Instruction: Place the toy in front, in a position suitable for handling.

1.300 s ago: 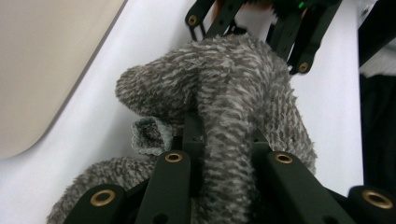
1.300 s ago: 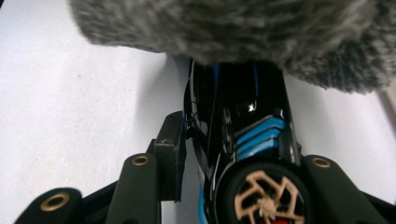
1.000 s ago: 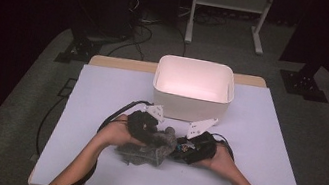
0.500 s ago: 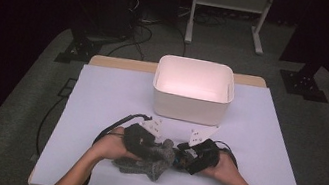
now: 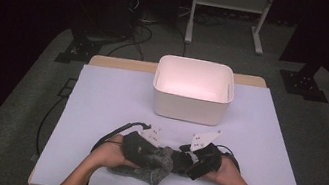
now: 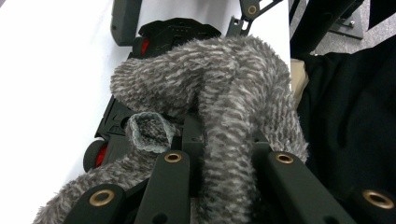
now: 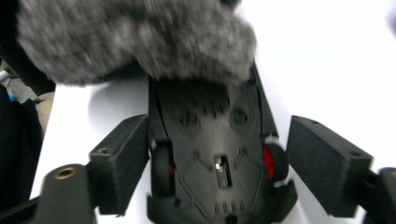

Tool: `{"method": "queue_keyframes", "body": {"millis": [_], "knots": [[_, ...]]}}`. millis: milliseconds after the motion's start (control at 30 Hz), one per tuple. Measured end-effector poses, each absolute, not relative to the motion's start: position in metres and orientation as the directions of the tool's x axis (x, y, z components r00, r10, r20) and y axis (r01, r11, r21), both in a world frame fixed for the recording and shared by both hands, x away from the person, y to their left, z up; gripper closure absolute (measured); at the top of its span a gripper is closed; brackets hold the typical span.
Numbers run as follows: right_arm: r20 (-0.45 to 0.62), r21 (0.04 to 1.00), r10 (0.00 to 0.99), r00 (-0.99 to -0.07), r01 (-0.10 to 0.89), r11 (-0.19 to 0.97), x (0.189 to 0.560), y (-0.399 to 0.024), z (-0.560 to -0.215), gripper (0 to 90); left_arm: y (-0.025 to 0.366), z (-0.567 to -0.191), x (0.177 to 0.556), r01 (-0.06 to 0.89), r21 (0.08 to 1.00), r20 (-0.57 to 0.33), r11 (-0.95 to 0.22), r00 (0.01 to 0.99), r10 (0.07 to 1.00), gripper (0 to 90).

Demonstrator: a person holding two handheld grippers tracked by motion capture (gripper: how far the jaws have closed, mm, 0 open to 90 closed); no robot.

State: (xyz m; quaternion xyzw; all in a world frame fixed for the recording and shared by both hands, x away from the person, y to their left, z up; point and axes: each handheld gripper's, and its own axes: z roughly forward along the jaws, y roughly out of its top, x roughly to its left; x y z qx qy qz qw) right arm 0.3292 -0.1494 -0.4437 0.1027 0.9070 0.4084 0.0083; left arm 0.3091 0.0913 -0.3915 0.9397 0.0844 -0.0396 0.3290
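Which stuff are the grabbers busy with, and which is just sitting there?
Busy with:
- fuzzy grey sock, pinched in the left gripper
- right gripper, jaws open, nothing between its pads

Just sitting there:
- white bin
- white table cover

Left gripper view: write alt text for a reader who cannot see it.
A fuzzy grey knitted sock is pinched between the left gripper's two black jaws and drapes away over the white table cover. Beyond and beneath the sock lies the black right gripper, with red parts showing. A dark cloth is at the right.
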Motion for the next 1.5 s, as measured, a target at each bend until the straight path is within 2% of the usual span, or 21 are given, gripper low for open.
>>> {"method": "queue_keyframes", "body": {"millis": [233, 467, 633, 700, 900, 1200, 1500], "knots": [[0.086, 0.711, 0.181, -0.98, 0.187, 0.678, 0.331, -0.151, -0.453, 18.9, 0.094, -0.382, 0.313, 0.174, 0.62, -0.109, -0.765, 0.985, 0.135, 77.0], [0.114, 0.695, 0.149, -0.982, 0.186, 0.694, 0.333, -0.145, -0.456, 20.5, 0.111, -0.369, 0.319, 0.2, 0.64, -0.096, -0.742, 0.979, 0.181, 76.9], [0.094, 0.686, 0.12, -0.988, 0.152, 0.712, 0.331, -0.136, -0.456, 19.1, 0.117, -0.368, 0.323, 0.214, 0.639, -0.097, -0.739, 0.975, 0.199, 77.0], [0.054, 0.678, 0.112, -0.992, 0.119, 0.726, 0.329, -0.132, -0.455, 20.2, 0.118, -0.369, 0.324, 0.221, 0.636, -0.1, -0.739, 0.974, 0.204, 76.9], [0.023, 0.682, 0.098, -0.995, 0.087, 0.726, 0.327, -0.131, -0.454, 21.6, 0.109, -0.375, 0.327, 0.214, 0.625, -0.114, -0.751, 0.976, 0.183, 77.0], [0.009, 0.686, 0.089, -0.996, 0.071, 0.724, 0.321, -0.123, -0.453, 21.8, 0.066, -0.397, 0.332, 0.157, 0.572, -0.124, -0.805, 0.987, 0.104, 76.9], [0.009, 0.699, 0.09, -0.996, 0.071, 0.712, 0.321, -0.124, -0.455, 21.9, 0.084, -0.4, 0.329, 0.182, 0.583, -0.131, -0.792, 0.983, 0.129, 77.0]]}}
